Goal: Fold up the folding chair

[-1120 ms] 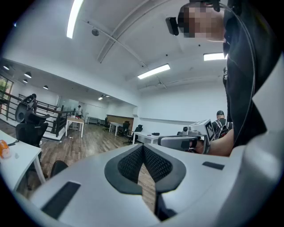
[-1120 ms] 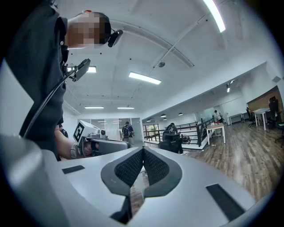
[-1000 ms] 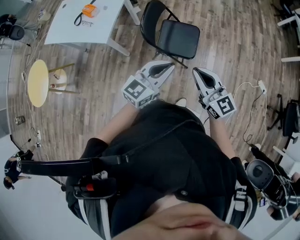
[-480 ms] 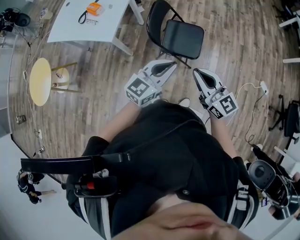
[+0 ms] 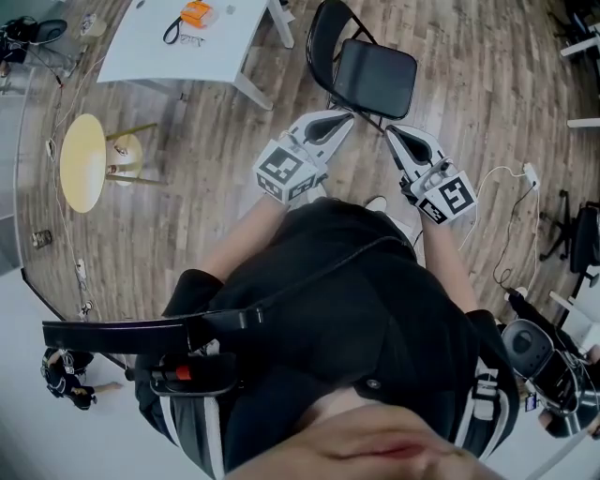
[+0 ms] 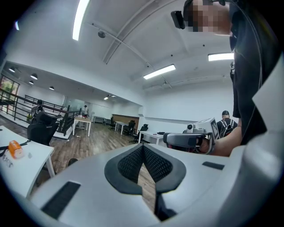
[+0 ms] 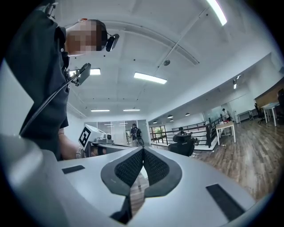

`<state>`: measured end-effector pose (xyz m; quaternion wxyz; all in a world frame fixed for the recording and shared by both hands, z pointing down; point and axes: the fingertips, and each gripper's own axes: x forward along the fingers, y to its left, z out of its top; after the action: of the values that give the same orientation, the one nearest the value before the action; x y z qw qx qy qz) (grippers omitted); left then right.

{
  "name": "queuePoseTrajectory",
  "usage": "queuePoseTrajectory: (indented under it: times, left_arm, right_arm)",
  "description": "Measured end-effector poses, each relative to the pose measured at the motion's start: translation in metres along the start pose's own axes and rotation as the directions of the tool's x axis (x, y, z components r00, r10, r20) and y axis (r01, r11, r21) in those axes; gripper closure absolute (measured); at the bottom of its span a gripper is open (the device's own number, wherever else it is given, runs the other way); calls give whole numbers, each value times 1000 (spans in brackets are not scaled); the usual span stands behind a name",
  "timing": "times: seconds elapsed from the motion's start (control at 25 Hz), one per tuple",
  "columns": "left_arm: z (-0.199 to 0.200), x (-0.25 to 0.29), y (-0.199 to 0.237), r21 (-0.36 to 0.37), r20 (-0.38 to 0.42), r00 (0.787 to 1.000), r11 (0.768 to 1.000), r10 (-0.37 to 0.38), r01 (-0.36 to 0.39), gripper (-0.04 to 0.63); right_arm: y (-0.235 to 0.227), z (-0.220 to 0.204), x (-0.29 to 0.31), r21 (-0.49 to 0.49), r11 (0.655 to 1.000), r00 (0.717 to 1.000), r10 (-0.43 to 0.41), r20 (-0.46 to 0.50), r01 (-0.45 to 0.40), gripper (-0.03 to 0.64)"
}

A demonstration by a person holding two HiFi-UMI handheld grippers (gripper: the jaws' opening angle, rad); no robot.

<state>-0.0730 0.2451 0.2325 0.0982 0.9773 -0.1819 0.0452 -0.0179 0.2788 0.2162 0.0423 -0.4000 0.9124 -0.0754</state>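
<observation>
A black folding chair (image 5: 370,73) stands unfolded on the wooden floor, its seat facing me, in the head view's upper middle. My left gripper (image 5: 343,117) is shut and empty, its tip just short of the seat's front left corner. My right gripper (image 5: 392,131) is shut too, holding nothing, near the seat's front right corner. In the left gripper view the shut gripper (image 6: 143,146) points level across the room, with the other gripper (image 6: 188,139) to its right. The right gripper view shows its own shut gripper (image 7: 143,150) and no chair.
A white table (image 5: 178,42) with an orange object (image 5: 196,14) stands at the upper left. A round yellow stool (image 5: 82,161) is at the left. A white cable (image 5: 511,202) lies on the floor at the right, near office chairs (image 5: 581,239).
Both grippers have moved forward toward the chair, which now sits closer to their tips. Both stay shut.
</observation>
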Motion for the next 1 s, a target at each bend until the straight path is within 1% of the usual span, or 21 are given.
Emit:
queuePoseTrajectory:
  times: [0.12, 0.24, 0.32, 0.44, 0.6, 0.72, 0.88, 1.0]
  left_arm:
    - [0, -9, 17, -16, 10, 1000, 1000, 6, -6, 591]
    - [-7, -15, 36, -20, -5, 1000, 1000, 0, 0, 591]
    - [-13, -14, 53, -18, -16, 1000, 1000, -11, 10, 591]
    - [-15, -9, 72, -20, -11, 999, 999, -32, 31, 591]
    - [-6, -11, 74, -16, 17, 998, 998, -61, 62, 591]
    - [-6, -11, 70, -6, 29, 996, 997, -79, 79, 591]
    - [-9, 10, 78, -6, 27, 996, 996, -88, 88, 591]
    - [-9, 30, 86, 2, 26, 996, 997, -82, 82, 591]
  right_arm:
    - [2, -2, 16, 1, 1000, 1000, -23, 1, 23, 609]
    - [0, -12, 32, 17, 999, 999, -47, -7, 47, 609]
    - [-8, -23, 46, 27, 997, 998, -69, -15, 69, 609]
    - [-22, -33, 63, 26, 994, 994, -109, -22, 110, 609]
    - [-25, -27, 67, 1, 986, 985, -168, -24, 168, 609]
    - [-26, -24, 65, -10, 983, 983, -181, -18, 181, 609]
    - [-50, -24, 60, 12, 982, 982, -189, -2, 189, 609]
    - [-74, -27, 55, -8, 981, 981, -192, -8, 192, 609]
